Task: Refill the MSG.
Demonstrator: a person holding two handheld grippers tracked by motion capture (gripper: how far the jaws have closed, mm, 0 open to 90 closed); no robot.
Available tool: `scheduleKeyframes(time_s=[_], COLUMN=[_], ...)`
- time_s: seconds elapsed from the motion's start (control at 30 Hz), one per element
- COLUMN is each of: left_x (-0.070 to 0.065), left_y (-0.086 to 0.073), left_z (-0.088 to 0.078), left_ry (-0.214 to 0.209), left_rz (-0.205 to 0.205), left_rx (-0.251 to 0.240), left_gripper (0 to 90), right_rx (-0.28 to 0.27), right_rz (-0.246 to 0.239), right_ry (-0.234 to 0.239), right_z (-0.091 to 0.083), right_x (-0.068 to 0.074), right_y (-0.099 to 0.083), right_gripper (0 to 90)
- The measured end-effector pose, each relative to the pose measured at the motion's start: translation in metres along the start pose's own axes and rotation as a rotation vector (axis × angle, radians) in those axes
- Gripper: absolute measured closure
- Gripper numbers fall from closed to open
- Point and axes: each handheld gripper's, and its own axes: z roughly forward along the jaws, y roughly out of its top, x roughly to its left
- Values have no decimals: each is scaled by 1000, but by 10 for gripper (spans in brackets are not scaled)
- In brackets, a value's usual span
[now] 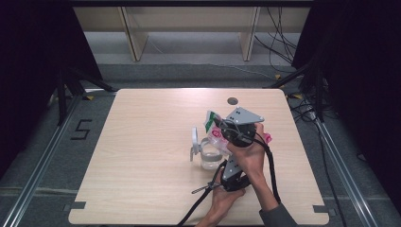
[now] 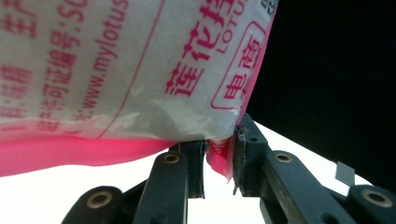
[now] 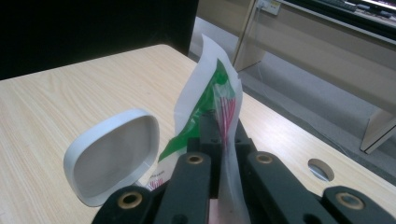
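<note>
Between the left tongs (image 2: 219, 161) a pink bottom corner of the plastic pouch (image 2: 116, 70) is sitting, jaws clamping it tight; the pink seam and printed white face are spreading out above. Judging by that, this grip is propping the pouch's low end so the contents can run toward the other end.

Right tongs (image 3: 223, 135) are pinching the pouch's thin top flap, white and green with pink stripes, jaws closed flat on the film. Looks like this hand is steering the mouth of the pouch.

From the high view the right tongs (image 1: 226, 128) are sitting above and farther from the person, the left tongs (image 1: 226, 166) nearer and lower, so the pouch (image 1: 215, 127) is hanging tilted between them, off the table (image 1: 142, 156). Just under its left end a clear jar (image 1: 208, 153) is standing on the table, touching or very nearly touching the pouch; cannot tell which. Its white hinged lid (image 3: 114, 156) is standing flipped open to the side, leaving the opening free.

Judgement: two-handed hold is for pouring the pouch into the jar; whether anything is flowing is not visible. Pouch mouth state also unclear.
</note>
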Motion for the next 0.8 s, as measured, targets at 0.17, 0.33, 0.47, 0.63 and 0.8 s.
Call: scheduleKeyframes(time_s=[0.17,0.33,0.47,0.63,0.8], left_x=[0,0,1,2,2], left_y=[0,1,1,1,1], left_z=[0,0,0,0,0], left_ry=[-2,-3,-5,-9,-6], left_rz=[1,1,2,1,3], left_rx=[-2,-2,-8,-10,-10], left_gripper=[759,759,759,758,758], right_rx=[-13,-16,-16,-15,-13], right_rz=[-6,-12,-2,3,8], right_ry=[-17,-17,-16,-14,-16], right_z=[0,0,0,0,1], right_x=[0,0,0,2,3], right_y=[1,1,1,2,2], right_gripper=[899,900,900,900,900])
